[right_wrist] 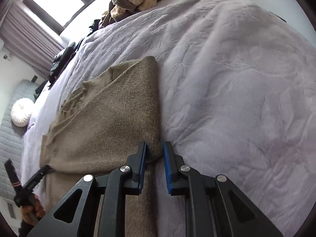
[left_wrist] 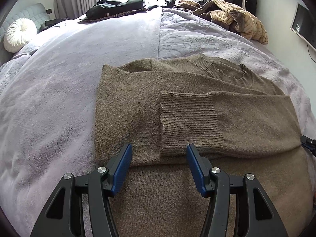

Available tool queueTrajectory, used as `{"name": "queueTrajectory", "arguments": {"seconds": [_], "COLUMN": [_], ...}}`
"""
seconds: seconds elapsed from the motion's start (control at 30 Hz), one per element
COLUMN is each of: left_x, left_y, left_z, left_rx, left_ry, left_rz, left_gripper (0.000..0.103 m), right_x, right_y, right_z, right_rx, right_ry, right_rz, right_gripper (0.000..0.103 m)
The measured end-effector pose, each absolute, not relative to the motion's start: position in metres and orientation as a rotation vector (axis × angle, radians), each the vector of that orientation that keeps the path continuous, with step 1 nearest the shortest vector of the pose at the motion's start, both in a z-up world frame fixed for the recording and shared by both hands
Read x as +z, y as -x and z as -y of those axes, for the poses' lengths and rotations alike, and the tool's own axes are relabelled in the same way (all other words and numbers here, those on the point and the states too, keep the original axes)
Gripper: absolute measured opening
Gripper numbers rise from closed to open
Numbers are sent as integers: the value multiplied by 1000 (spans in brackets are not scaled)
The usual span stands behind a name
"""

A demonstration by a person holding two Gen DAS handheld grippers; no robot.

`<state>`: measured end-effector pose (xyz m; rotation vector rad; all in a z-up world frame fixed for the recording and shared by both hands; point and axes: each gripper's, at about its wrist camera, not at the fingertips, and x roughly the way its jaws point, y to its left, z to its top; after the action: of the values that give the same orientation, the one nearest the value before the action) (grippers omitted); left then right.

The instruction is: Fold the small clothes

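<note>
A brown knit sweater [left_wrist: 177, 106] lies flat on the lilac bed cover [left_wrist: 69, 90], its sleeve folded across the body with the ribbed cuff [left_wrist: 187, 122] near the middle. My left gripper [left_wrist: 159, 155] hovers open over the sweater's near part, the cuff's corner just beyond its blue pads. In the right wrist view the sweater [right_wrist: 118, 114] has a folded right edge, and my right gripper [right_wrist: 155, 152] is shut on that edge. The right gripper's tip [left_wrist: 308, 143] peeks in at the sweater's right side. The left gripper [right_wrist: 31, 181], held by a hand, shows at lower left.
A heap of striped yellow and brown clothes [left_wrist: 237, 17] lies at the far right of the bed, dark garments [left_wrist: 116, 7] at the far middle. A round white cushion [left_wrist: 18, 33] sits far left. A wall screen [left_wrist: 304, 25] hangs on the right.
</note>
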<state>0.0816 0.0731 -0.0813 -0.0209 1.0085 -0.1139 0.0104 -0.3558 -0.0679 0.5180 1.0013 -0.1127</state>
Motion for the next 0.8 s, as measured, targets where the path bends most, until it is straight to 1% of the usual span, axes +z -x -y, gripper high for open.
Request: {"name": "queueTrajectory", "arguments": {"seconds": [0.2, 0.23, 0.27, 0.8], "left_x": [-79, -78, -77, -67], "left_y": [-79, -78, -77, -51], "left_z": [-72, -72, -71, -72], "left_rx": [-101, -100, -100, -100], "left_ry": [20, 19, 20, 30], "left_rz": [-1008, -1009, -1009, -1028], "left_gripper": [59, 59, 59, 59], "right_x": [-57, -56, -55, -49], "right_y": [6, 9, 11, 27], "right_z": [364, 365, 365, 336], "right_rx": [-140, -137, -137, -64], "right_ry": [-571, -587, -596, -617], "right_rz": [-988, -986, -986, -1003], "right_gripper": [18, 21, 22, 22]}}
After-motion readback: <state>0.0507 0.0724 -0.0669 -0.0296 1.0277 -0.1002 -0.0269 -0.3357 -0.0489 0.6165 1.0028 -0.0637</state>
